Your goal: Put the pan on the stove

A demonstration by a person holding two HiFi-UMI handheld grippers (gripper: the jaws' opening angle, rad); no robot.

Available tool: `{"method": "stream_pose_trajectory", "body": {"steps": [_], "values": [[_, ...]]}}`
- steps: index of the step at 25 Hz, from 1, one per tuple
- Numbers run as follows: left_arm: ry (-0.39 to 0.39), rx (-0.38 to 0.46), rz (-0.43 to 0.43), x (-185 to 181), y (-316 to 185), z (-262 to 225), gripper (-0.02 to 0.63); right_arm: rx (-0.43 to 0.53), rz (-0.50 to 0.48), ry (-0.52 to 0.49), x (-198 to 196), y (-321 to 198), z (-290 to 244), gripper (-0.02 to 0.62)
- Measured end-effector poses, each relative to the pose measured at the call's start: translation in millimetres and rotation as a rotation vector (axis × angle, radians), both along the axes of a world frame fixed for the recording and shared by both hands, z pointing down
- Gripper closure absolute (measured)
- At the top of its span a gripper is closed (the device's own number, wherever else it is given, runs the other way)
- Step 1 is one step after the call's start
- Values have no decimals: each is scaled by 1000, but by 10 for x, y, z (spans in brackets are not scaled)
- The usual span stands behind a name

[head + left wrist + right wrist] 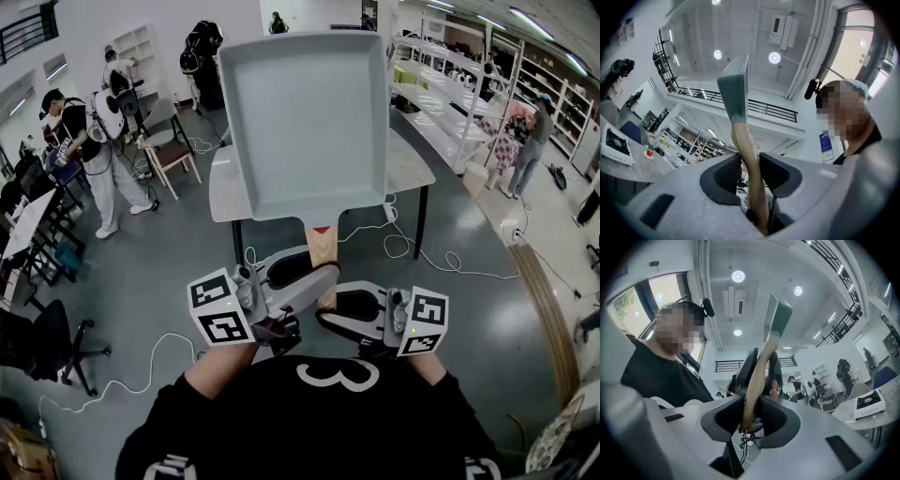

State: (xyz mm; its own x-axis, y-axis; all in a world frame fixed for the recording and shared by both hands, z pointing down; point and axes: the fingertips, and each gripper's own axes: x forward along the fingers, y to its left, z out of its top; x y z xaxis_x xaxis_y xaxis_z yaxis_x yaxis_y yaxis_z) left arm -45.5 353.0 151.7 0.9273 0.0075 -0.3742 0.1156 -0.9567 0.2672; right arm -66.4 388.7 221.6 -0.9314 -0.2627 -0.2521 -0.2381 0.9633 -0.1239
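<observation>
You held the square grey pan point(305, 122) up in front of you, its open face turned toward your head camera and its pale wooden handle point(322, 248) pointing down toward your chest. Both tools were clamped on that handle: the left gripper point(314, 281) had its dark pads pressed against the wood from either side, just on the pan side of the right gripper point(330, 305), which pinched the handle close to its free end. Seen along the left gripper's own jaws, the handle ran up between the pads to the pan's edge against the ceiling lights. In the right gripper view the butt of the wood sat squarely between the two pads. The pan was in the air, touching no surface, above the grey table point(412, 169) in the head view. The white stove point(616, 146) (a single burner with a black grate) stood on that table well apart from the pan, with a small red object point(648, 153) just beside it. Several people point(89, 150) stood at workstations across the hall behind.
</observation>
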Motion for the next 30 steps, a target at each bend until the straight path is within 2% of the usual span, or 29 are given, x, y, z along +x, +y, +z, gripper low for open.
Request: {"method": "stream_pose_trajectory", "body": {"steps": [9, 17, 30], "values": [[-15, 14, -20, 51, 37, -33, 476, 15, -19, -13, 40, 24, -31, 499], [-11, -15, -22, 53, -57, -17, 474, -21, -33, -35, 48, -36, -33, 499], [-10, -38, -20, 112, -463, 114, 474, -57, -30, -40, 109, -435, 90, 500]]}}
